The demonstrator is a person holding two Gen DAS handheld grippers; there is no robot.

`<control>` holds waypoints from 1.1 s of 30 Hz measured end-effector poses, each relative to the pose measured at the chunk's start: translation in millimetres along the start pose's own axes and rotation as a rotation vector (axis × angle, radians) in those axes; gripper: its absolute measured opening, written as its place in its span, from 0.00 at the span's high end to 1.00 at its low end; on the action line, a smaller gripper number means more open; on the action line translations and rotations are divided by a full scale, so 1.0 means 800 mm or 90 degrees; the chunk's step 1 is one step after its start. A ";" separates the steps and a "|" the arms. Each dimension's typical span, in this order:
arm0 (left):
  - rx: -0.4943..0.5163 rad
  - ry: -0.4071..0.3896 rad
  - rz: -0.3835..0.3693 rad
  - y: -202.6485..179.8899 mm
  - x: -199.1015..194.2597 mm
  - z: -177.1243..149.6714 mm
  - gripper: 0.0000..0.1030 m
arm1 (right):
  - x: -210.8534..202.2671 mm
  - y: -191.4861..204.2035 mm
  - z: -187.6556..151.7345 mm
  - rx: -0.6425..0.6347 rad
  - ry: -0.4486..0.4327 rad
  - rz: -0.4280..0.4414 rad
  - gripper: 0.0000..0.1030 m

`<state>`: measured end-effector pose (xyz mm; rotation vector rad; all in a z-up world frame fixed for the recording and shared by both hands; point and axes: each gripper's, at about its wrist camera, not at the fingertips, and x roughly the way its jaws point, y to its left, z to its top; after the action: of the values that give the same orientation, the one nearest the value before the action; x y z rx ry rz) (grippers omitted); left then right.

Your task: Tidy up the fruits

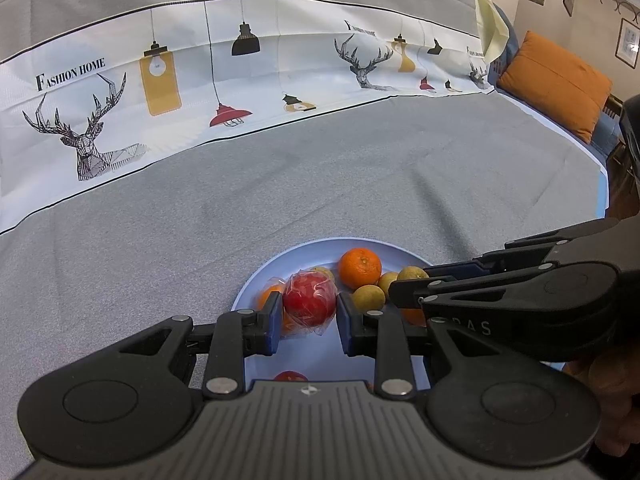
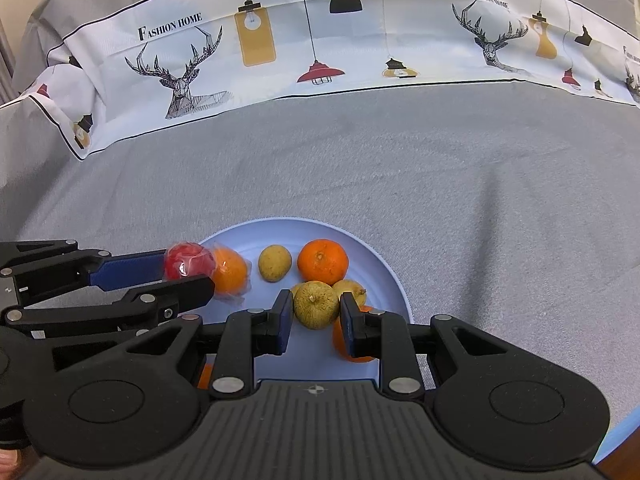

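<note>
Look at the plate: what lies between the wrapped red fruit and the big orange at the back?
In the right wrist view, a wrapped orange and a small yellow-brown fruit lie between the wrapped red fruit and the big orange.

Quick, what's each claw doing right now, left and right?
Left claw: closed on the plastic-wrapped red apple.
Right claw: closed on a yellow-green fruit over the plate.

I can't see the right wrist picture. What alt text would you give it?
The right tool is closed around a yellow-green fruit on a pale blue plate that also holds oranges and other small yellowish fruit. At left, the left tool grips a plastic-wrapped red fruit. The plate sits on a grey tablecloth.
</note>
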<state>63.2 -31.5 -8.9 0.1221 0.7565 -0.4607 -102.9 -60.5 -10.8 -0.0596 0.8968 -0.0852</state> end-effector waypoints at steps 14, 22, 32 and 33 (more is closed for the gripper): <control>-0.051 -0.016 -0.006 0.013 -0.007 0.006 0.53 | 0.000 -0.010 0.001 0.032 0.006 -0.008 0.53; -0.064 -0.043 0.023 0.014 -0.033 0.005 0.46 | -0.020 -0.021 -0.002 0.060 -0.029 -0.001 0.35; -0.083 -0.103 0.100 0.004 -0.095 -0.004 0.12 | -0.099 -0.029 -0.010 0.048 -0.150 -0.035 0.01; -0.096 -0.102 0.111 0.002 -0.102 -0.007 0.08 | -0.108 -0.030 -0.013 0.045 -0.158 -0.043 0.01</control>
<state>8.7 0.3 42.9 0.0102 0.6153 -0.2432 -165.9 -76.0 51.7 -0.0341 0.6426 -0.1687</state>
